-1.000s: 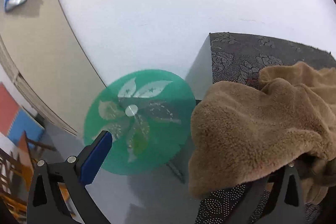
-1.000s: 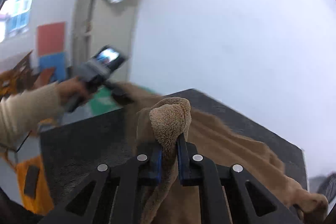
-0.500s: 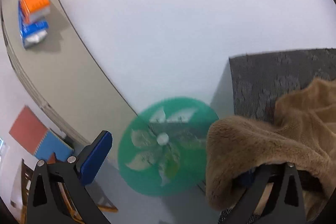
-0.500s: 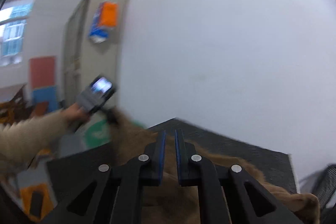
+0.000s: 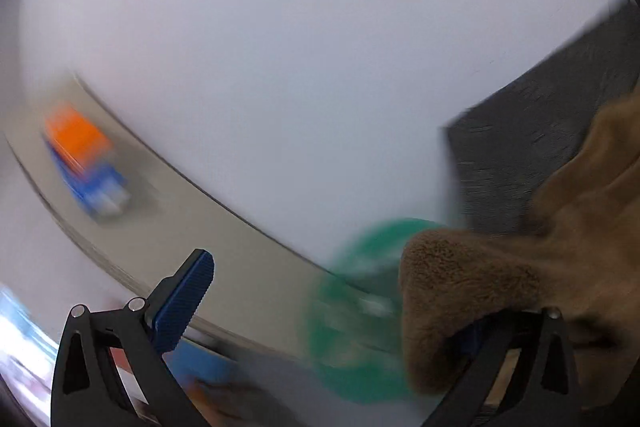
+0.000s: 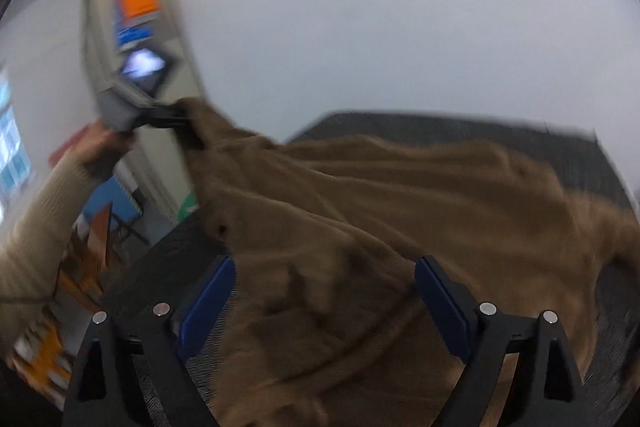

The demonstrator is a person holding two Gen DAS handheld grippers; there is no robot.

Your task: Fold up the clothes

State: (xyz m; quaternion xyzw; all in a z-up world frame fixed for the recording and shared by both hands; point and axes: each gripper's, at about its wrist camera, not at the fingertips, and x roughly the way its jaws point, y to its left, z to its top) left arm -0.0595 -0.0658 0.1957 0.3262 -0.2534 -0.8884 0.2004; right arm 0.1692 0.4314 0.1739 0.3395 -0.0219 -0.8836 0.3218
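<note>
- Right gripper point(image 6: 324, 303): jaws wide, having just opened; brown fleece garment point(image 6: 400, 211) lies between, ungripped.
- Left gripper point(image 5: 332, 303): jaws wide; garment draped over right finger point(image 5: 516, 347).

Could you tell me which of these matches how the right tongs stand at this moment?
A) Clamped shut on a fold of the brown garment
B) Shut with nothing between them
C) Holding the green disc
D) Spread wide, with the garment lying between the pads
D: the right tongs have just been opening and stand wide, their blue pads apart on either side of the brown garment, pressing nothing.
</note>
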